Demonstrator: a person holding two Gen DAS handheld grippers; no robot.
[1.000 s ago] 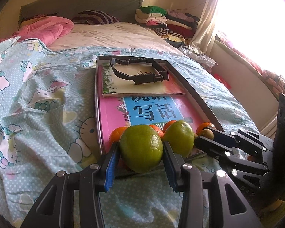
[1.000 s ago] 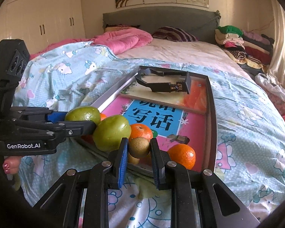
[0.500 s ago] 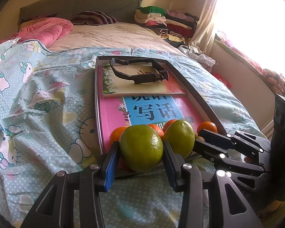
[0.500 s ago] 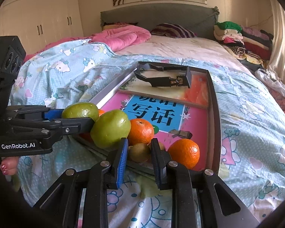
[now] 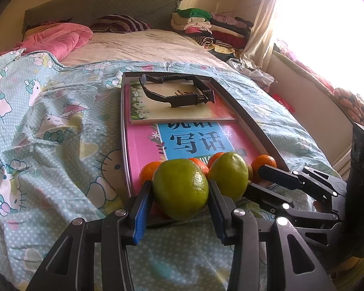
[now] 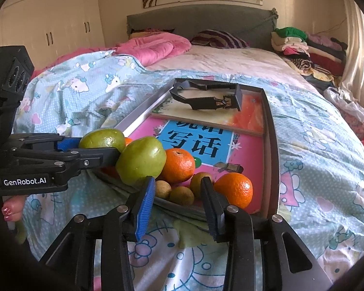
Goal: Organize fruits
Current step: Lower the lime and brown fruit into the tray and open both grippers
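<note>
Left wrist view: left gripper (image 5: 180, 190) clamps a green citrus (image 5: 180, 188) at the tray's (image 5: 248, 118) near edge; firm, smooth-skinned, best gripped across its middle; right gripper (image 6: 177, 191), jaws opening, frees small brown fruits (image 6: 181, 195) inside that edge.

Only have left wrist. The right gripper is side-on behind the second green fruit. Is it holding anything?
Observer: No. In the right wrist view, the right gripper has its jaws opening, and three small brown fruits lie loose in the tray between them.
Operator: Oranges near it?
Observer: One orange sits just outside its right-hand finger, at the tray's near end.
Operator: Any hand visible?
Observer: Fingers with painted nails show under the left gripper.
</note>
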